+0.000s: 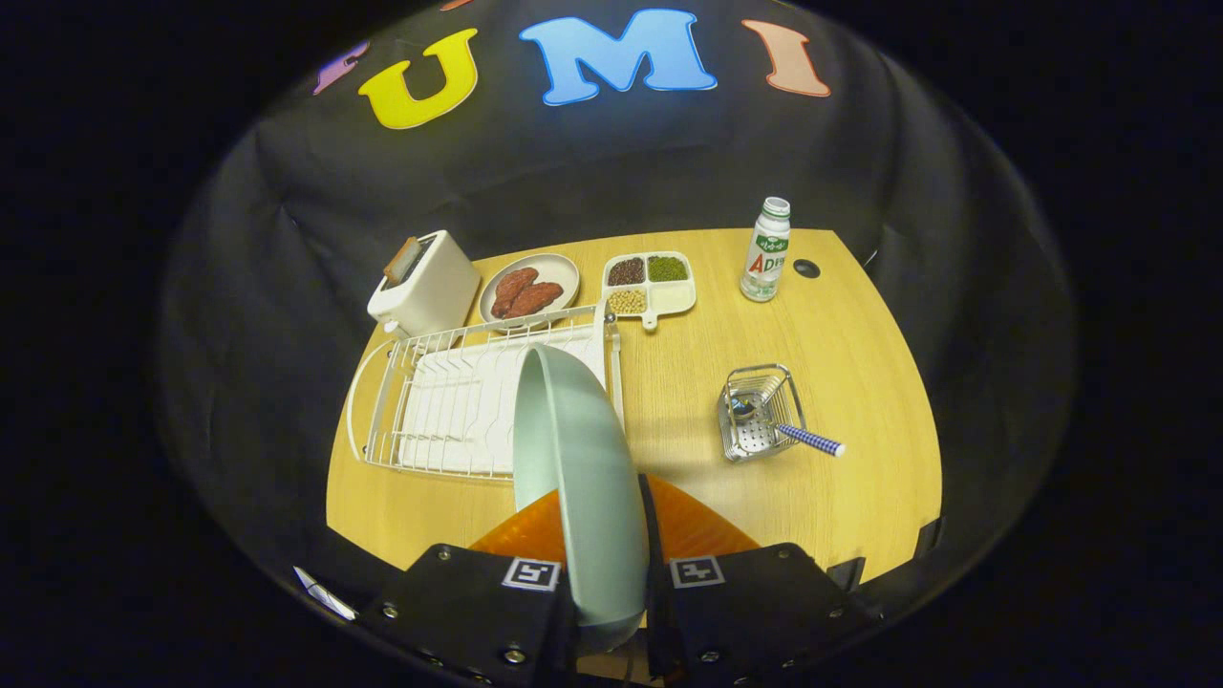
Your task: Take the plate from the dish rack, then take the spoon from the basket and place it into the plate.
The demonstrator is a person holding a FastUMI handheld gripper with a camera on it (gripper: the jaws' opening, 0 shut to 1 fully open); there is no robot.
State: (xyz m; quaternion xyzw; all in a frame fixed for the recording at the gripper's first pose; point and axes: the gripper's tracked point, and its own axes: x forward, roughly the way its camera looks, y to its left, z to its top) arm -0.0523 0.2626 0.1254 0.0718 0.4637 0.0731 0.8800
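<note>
Gripper clamps the plate edge-on, held above the rack; right of the rack, the spoon lies in the basket, handle pointing away from the rack

Pale green plate over a white dish rack.
The spoon handle is blue-and-white checked; the desk is light wood-grain.

Plate edge-on between fingers of gripper; lower rim hidden behind gripper body, contact points not visible. Near corner of dish rack covered by plate. Spoon bowl partly hidden behind basket wire. Bottle label too small.
</note>
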